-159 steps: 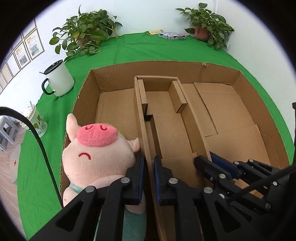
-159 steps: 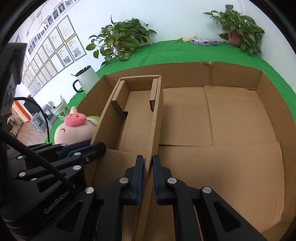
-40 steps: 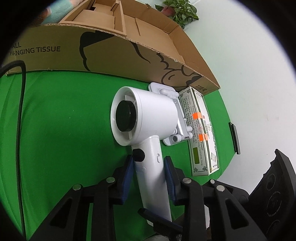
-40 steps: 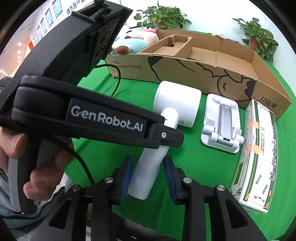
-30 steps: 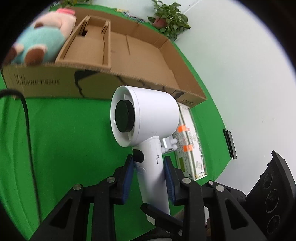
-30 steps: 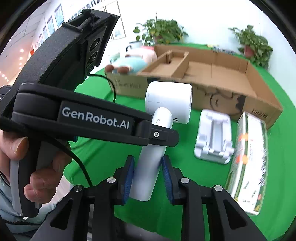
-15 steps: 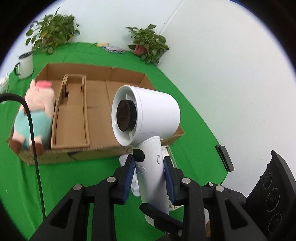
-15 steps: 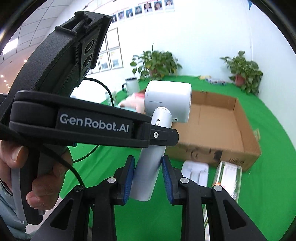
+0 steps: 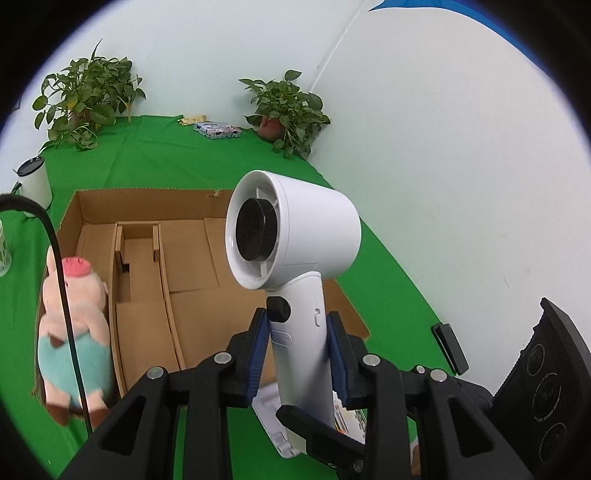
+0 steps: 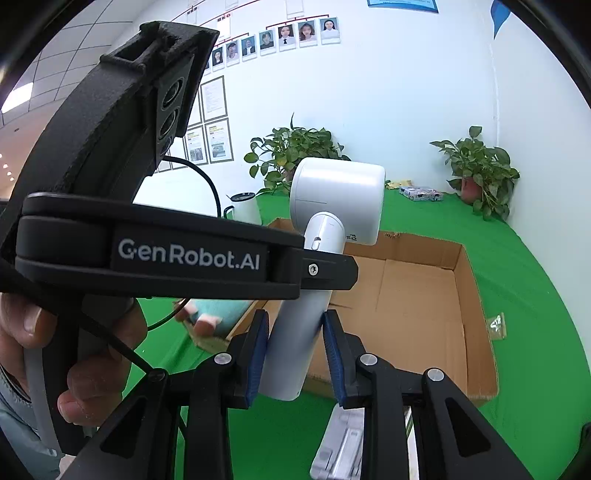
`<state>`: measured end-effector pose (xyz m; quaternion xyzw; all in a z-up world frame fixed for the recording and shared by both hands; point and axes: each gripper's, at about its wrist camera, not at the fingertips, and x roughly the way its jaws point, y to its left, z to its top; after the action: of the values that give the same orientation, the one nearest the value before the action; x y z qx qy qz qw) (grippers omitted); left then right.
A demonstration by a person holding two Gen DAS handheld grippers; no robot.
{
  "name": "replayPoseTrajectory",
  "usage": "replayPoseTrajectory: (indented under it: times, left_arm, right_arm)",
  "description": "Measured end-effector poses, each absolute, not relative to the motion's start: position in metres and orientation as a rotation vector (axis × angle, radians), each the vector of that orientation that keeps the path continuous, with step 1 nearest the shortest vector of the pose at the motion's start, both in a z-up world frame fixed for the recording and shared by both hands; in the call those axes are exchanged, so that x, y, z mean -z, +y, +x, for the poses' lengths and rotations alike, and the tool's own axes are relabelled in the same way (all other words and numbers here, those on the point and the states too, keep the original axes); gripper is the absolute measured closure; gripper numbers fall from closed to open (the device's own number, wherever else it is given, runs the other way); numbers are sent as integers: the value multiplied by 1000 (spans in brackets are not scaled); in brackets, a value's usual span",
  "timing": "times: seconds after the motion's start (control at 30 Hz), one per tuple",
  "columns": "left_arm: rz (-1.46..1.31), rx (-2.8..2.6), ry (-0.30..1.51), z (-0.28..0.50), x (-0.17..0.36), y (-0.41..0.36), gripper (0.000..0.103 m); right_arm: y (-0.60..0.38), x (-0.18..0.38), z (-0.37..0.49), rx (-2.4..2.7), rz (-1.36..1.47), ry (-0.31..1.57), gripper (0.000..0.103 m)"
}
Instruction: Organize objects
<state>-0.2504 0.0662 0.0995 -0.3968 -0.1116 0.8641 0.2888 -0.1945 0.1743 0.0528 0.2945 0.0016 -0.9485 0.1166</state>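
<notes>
Green cloth (image 9: 155, 155) beneath; hair dryer (image 9: 295, 240) hides cardboard box's (image 9: 147, 199) right side.

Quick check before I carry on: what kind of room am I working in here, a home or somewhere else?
Probably an office or lab staging area, not a home: a wall of framed notices and staff portraits, a table draped in green cloth, and potted plants set along its far edge.

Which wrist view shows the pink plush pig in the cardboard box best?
The left wrist view: the pink plush pig lies in full sight in the cardboard box's leftmost compartment. The right wrist view shows only a teal and pink bit of it below the left gripper.
</notes>
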Motion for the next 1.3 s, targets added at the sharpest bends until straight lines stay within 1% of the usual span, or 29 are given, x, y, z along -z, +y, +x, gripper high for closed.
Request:
replayPoseTrajectory:
  times: [0.13, 0.23, 0.4, 0.57, 0.73, 1.07, 1.13, 1.3]
  left_arm:
    - [-1107, -2293, -300, -281, -98, 68, 73]
    - [-1157, -2280, -297, -301, -87, 70, 73]
    - [-1263, -2254, -310, -323, -56, 70, 73]
    - [-1399, -2231, -319, -337, -21, 72, 73]
    - [-1507, -2225, -267, -346, 4, 81, 73]
    - [-1690, -2169, -194, -365, 41, 91, 72]
    - [-1690, -2175, -172, -365, 41, 94, 72]
    - [-1726, -2175, -163, -361, 41, 93, 70]
  right_arm:
    - [179, -61, -227, 2750, 919, -34, 75]
    - [184, -55, -249, 2724, 972, -71, 75]
    - [192, -29, -278, 2657, 1069, -139, 75]
    - [197, 7, -298, 2568, 1168, -245, 75]
    - [203, 38, -314, 2486, 1246, -350, 75]
    - [221, 85, -337, 2375, 1353, -499, 75]
    - [229, 93, -342, 2369, 1357, -533, 75]
    - [233, 96, -346, 2377, 1366, -536, 77]
